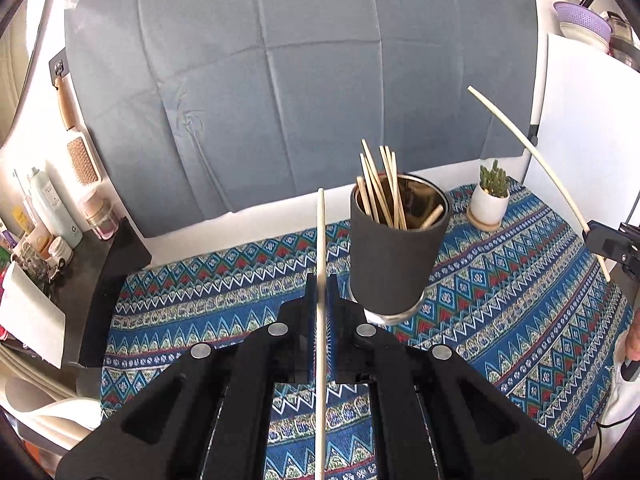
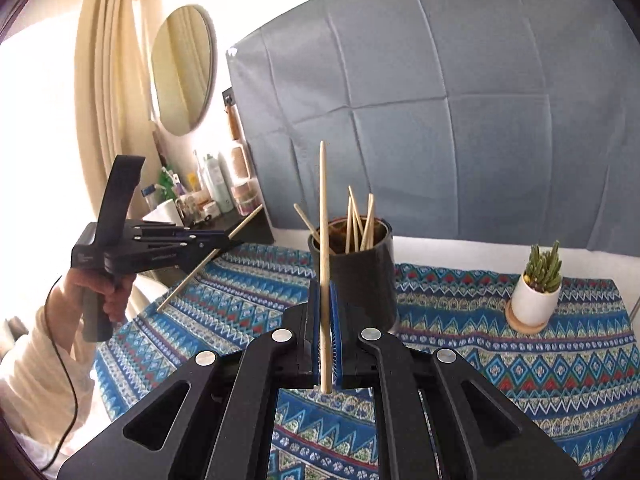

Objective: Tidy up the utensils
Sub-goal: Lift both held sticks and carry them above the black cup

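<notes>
A black cup (image 1: 394,256) with a metal rim holds several wooden chopsticks (image 1: 378,184) and stands on the patterned cloth (image 1: 520,280); it also shows in the right wrist view (image 2: 360,276). My left gripper (image 1: 321,284) is shut on a chopstick (image 1: 321,240), held above the cloth just left of the cup. My right gripper (image 2: 325,292) is shut on another chopstick (image 2: 324,216), pointing up in front of the cup. The right gripper (image 1: 600,240) with its chopstick (image 1: 536,152) shows at the right edge of the left wrist view. The left gripper (image 2: 224,236) shows at the left of the right wrist view.
A small cactus in a white pot (image 1: 490,200) stands on a coaster right of the cup. Bottles and jars (image 1: 48,216) crowd a dark shelf at the left. A grey backdrop (image 1: 280,80) hangs behind. A round mirror (image 2: 182,68) hangs on the wall.
</notes>
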The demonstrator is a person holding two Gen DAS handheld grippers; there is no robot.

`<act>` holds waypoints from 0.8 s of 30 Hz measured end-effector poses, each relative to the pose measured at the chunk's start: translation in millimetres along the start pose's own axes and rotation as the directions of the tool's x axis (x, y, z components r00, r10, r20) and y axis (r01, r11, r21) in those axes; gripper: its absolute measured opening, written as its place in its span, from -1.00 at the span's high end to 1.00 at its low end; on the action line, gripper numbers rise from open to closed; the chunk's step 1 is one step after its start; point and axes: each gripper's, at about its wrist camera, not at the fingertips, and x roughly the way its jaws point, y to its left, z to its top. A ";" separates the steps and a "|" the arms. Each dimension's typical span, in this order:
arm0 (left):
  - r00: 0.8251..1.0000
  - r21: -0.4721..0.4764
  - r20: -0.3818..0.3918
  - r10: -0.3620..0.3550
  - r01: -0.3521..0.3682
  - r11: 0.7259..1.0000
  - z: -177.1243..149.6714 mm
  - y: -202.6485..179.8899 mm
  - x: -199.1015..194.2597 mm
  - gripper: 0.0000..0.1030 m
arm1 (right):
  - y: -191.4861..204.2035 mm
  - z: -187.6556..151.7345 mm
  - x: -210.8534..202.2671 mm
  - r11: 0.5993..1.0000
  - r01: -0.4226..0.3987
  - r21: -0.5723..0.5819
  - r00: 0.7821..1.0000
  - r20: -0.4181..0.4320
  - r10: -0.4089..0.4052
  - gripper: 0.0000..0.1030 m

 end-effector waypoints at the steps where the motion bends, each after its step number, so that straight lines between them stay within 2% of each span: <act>1: 1.000 -0.003 0.012 -0.001 0.001 1.000 6.5 2.6 -0.1 0.90 | -0.4 6.1 3.8 1.000 -0.003 -0.005 1.000 0.010 0.004 0.91; 5: 0.998 -0.039 0.057 0.001 0.002 0.999 30.4 15.4 3.0 0.90 | -4.3 25.0 18.6 1.000 -0.017 -0.008 0.999 0.041 0.017 0.91; 9: 0.993 -0.096 0.107 -0.051 0.062 0.993 49.5 28.3 6.5 0.90 | -10.9 39.7 33.9 0.999 -0.039 0.009 0.997 0.064 0.039 0.91; 13: 0.977 -0.121 0.190 -0.092 0.116 0.986 62.8 31.8 8.7 0.90 | -12.6 47.2 49.5 0.999 -0.050 -0.005 0.997 0.066 0.050 0.91; 16: 0.965 -0.091 0.250 -0.074 0.100 0.991 70.0 24.5 13.6 0.90 | -17.2 50.8 58.6 0.999 -0.051 -0.003 0.995 0.081 0.051 0.91; 17: 0.960 -0.078 0.274 -0.067 0.092 0.993 72.0 20.3 14.8 0.90 | -19.4 52.4 60.6 0.998 -0.057 0.004 0.994 0.090 0.056 0.91; 19: 0.943 -0.056 0.317 -0.100 0.124 0.991 76.3 14.8 17.5 0.90 | -23.4 55.0 67.3 0.997 -0.076 0.019 0.991 0.108 0.073 0.91; 22: 0.905 -0.030 0.383 -0.183 0.211 0.977 81.1 8.1 20.6 0.90 | -28.9 50.3 71.2 0.989 -0.143 0.045 0.972 0.193 0.132 0.91; 24: 0.876 -0.021 0.434 -0.209 0.242 0.970 82.9 3.6 21.9 0.90 | -31.8 45.2 75.8 0.982 -0.179 0.066 0.956 0.245 0.158 0.91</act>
